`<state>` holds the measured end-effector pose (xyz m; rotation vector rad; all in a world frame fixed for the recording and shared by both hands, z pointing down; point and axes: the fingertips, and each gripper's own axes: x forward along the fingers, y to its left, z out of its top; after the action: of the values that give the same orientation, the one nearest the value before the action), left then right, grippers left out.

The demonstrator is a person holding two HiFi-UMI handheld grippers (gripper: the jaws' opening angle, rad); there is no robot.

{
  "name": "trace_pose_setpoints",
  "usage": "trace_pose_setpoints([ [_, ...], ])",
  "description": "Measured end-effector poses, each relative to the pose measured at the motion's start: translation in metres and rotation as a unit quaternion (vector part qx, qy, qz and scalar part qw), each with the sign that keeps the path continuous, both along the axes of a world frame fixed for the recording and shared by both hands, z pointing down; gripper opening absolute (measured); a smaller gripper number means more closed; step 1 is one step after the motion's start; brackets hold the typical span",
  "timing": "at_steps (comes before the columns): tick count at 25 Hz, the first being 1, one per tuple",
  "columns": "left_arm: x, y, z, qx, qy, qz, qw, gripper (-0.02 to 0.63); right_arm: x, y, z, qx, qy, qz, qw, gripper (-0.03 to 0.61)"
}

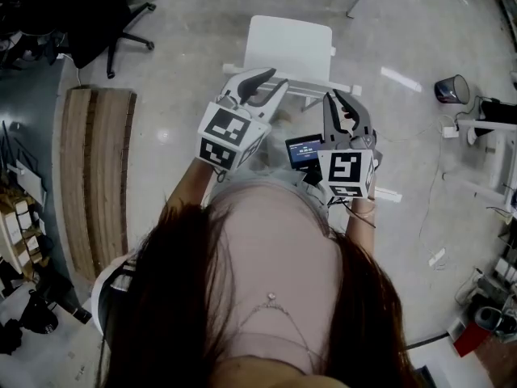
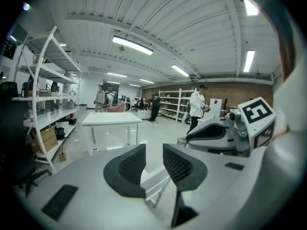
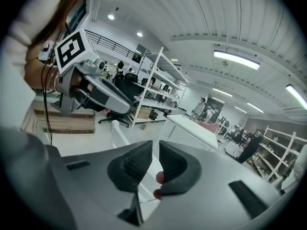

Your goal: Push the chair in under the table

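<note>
1. Head view: the white chair (image 1: 289,51) stands in front of you. Your left gripper (image 1: 271,78) and right gripper (image 1: 335,97) are both over its backrest.
2. Left gripper view: your jaws are released and empty. The chair (image 2: 154,176) shows through the gap, and the table (image 2: 110,120) stands beyond it.
3. Right gripper view: your jaws are clenched on nothing, just above the chair (image 3: 119,134).
</note>
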<state>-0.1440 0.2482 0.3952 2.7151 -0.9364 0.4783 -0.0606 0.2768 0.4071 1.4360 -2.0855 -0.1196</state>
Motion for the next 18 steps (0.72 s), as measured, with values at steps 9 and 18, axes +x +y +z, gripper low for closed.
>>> trace_pose_setpoints([
  [9, 0.014, -0.014, 0.033, 0.008, -0.094, 0.038, 0.9948, 0.137, 0.002, -0.024, 0.029, -0.042, 0.044, -0.054, 0.997, 0.1],
  [18, 0.014, -0.031, 0.068, -0.003, -0.17, 0.065, 0.9833, 0.144, -0.008, -0.042, 0.063, -0.093, 0.059, -0.101, 0.989, 0.13],
])
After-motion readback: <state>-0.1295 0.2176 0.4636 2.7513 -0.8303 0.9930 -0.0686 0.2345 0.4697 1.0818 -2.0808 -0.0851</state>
